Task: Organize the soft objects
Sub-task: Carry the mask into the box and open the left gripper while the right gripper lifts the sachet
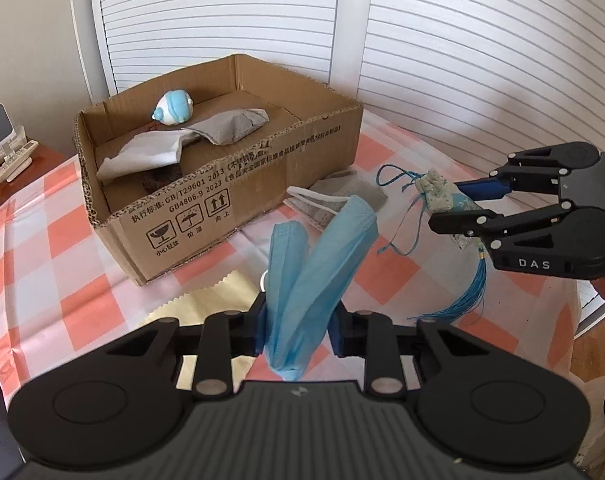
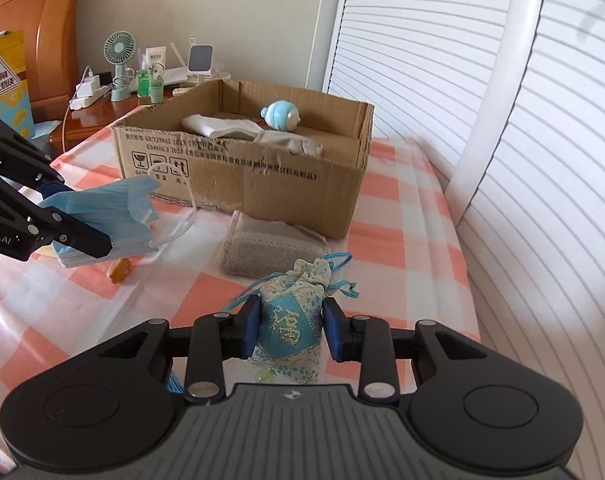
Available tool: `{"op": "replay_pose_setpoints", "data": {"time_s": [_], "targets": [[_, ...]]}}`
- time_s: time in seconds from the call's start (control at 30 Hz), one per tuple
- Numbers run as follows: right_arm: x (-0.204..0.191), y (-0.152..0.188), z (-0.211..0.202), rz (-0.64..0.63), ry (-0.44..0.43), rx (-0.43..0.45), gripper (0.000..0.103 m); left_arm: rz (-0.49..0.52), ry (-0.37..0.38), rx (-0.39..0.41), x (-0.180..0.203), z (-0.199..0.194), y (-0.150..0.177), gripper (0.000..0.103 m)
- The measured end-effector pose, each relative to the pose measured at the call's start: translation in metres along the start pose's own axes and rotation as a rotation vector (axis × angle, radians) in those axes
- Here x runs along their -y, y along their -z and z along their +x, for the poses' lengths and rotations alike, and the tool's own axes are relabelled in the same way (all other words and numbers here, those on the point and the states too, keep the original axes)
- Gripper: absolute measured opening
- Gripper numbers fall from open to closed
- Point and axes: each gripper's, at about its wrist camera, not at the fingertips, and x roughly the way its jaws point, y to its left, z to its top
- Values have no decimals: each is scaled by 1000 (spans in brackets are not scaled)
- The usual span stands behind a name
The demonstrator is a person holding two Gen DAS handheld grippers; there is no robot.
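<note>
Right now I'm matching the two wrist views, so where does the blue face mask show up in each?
Left wrist view: the blue face mask stands centre-bottom, pinched by the left gripper.
Right wrist view: the mask sits at the left edge, between that same gripper's fingers.
Shared landmark: the cardboard box, behind the mask in both views.

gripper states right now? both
Left gripper: closed on the blue face mask, held off the table.
Right gripper: closed on the blue brocade sachet, fingers pressing its sides.
</note>
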Motion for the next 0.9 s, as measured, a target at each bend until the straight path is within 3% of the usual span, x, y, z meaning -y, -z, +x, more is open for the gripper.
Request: {"op": "replay_pose_setpoints", "data": {"time_s": [0.3, 0.53, 0.83, 0.87, 0.9], "targets": [[0, -18, -21, -35, -36, 46, 37, 29, -8, 52, 1, -32, -17, 28], [6, -34, -34, -44, -54, 85, 37, 61, -43, 141, -5, -44, -62, 28], [19, -48, -41, -46, -43, 121, 37, 95, -82, 167, -22, -6, -128, 29], [20, -49, -41, -45, -43, 123, 37, 93, -88, 167, -23, 1, -132, 32], [21, -49, -40, -44, -43, 123, 37, 91, -90, 164, -26, 9, -134, 47]]}}
